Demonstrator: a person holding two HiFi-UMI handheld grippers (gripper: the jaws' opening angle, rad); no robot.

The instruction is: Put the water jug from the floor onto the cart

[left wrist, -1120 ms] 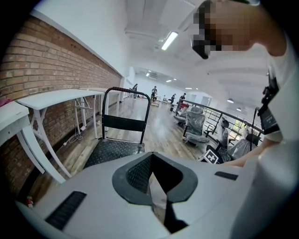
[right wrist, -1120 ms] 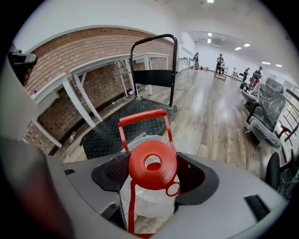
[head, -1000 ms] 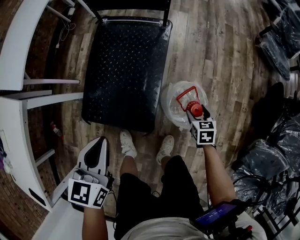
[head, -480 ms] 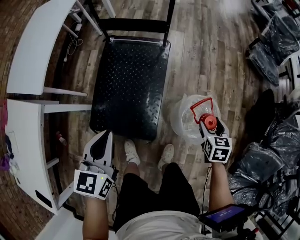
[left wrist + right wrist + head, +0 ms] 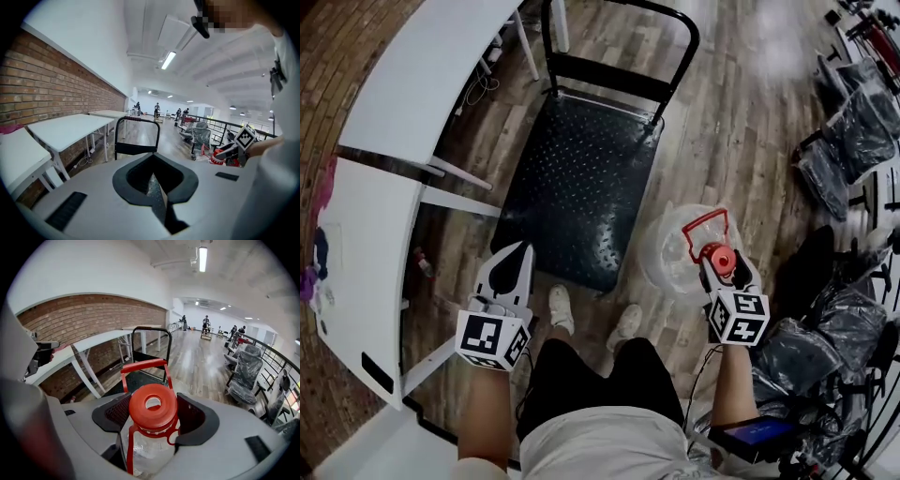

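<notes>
A clear water jug (image 5: 680,253) with a red cap (image 5: 719,255) and a red carry handle (image 5: 704,225) hangs beside the cart's right edge. My right gripper (image 5: 719,265) is shut on its neck; in the right gripper view the cap (image 5: 153,405) sits between the two pads and the handle (image 5: 144,365) stands up behind it. The black flat cart (image 5: 581,183) with its upright push bar (image 5: 619,37) lies ahead on the wooden floor. My left gripper (image 5: 514,261) is shut with nothing in it, held near the cart's near left corner.
White tables (image 5: 422,80) on thin legs run along the brick wall at left. Bagged office chairs (image 5: 853,141) crowd the right side. The person's feet in white shoes (image 5: 558,309) stand just short of the cart's near edge.
The right gripper has lifted the jug a little and carried it right. The head view has tilted up, so the cart's push bar and more table now show. The left gripper stays shut.
</notes>
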